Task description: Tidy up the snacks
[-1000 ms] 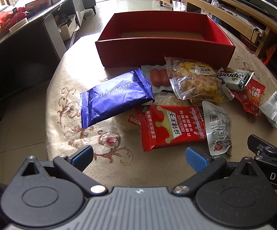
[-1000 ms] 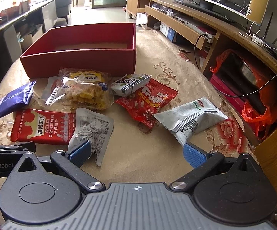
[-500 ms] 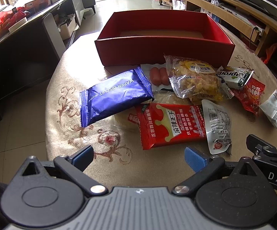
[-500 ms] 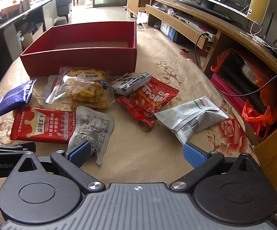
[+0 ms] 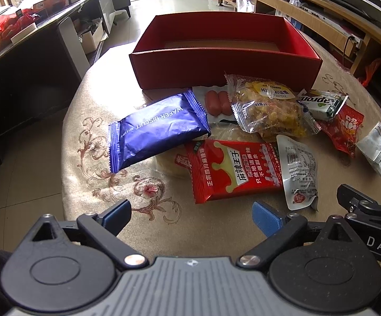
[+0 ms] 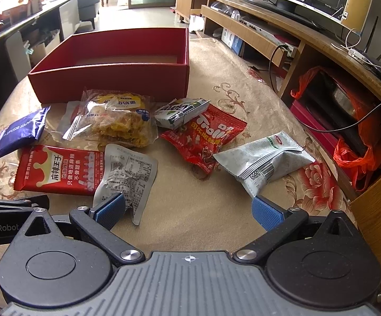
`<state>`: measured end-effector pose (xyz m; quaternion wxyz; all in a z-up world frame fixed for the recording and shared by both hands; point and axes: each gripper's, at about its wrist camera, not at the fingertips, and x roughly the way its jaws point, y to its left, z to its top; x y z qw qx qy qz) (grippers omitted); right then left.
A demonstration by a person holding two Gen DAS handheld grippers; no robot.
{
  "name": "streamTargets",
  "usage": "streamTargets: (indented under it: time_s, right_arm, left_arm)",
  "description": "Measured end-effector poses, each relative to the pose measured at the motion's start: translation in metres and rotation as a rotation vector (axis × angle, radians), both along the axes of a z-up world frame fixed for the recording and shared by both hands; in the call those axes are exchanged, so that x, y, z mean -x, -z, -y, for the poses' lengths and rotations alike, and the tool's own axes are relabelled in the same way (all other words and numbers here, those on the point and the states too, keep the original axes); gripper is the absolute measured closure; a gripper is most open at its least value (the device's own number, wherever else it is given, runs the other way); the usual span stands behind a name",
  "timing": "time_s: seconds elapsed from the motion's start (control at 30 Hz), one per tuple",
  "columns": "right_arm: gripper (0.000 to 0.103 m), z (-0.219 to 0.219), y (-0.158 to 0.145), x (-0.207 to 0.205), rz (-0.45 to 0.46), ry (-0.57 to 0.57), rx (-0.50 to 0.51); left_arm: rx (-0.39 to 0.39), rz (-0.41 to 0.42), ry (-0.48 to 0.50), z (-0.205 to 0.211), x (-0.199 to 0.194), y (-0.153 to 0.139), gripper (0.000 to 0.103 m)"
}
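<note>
The left wrist view is showing things the right one is missing or barely catching: a pair of pink sausages [image 5: 218,102] in clear wrap lying just before the red box [image 5: 224,69], a pale round pastry [image 5: 170,162] peeking from under the red spicy-strip packet [image 5: 233,169], and the blue wafer biscuit packet [image 5: 156,129] lying whole and glossy, where the right wrist view is catching only its end at the left edge. The right view is giving what the left is squeezing into its margin: the grey crimped pouch [image 6: 264,159] lying puffed and creased, and the red Trolli bag [image 6: 203,137] crumpled flat beside it, with the small green-and-white wrapped block [image 6: 181,112] resting on its upper edge. Both views are showing the clear bag of yellow crunchy clusters [image 5: 269,108] and the thin silver sachet [image 6: 127,172] overlapping the red packet's right end. The left gripper [image 5: 191,216] is hanging over bare cloth with its jaws wide but closing, nothing between them; the right gripper [image 6: 189,209] is standing released, its left pad lying over the sachet's lower edge without pinching it. The open cardboard box is sitting empty at the far side of the round table [image 5: 90,163], which is wearing a beige cloth with scrolled floral print; a long wooden TV unit [image 6: 282,34] is curving along the right
</note>
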<state>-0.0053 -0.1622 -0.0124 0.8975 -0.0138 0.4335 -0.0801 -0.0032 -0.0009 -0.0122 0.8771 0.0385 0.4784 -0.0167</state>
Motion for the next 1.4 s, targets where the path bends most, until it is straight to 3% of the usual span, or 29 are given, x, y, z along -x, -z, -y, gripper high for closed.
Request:
streamTargets:
  time_s: [1.4]
  right_arm:
    - [0.0, -0.0015, 0.0029, -0.0021, -0.019, -0.007, 0.006]
  left_arm:
    - [-0.003, -0.035, 0.001, 0.0013, -0.0037, 0.0014, 0.014]
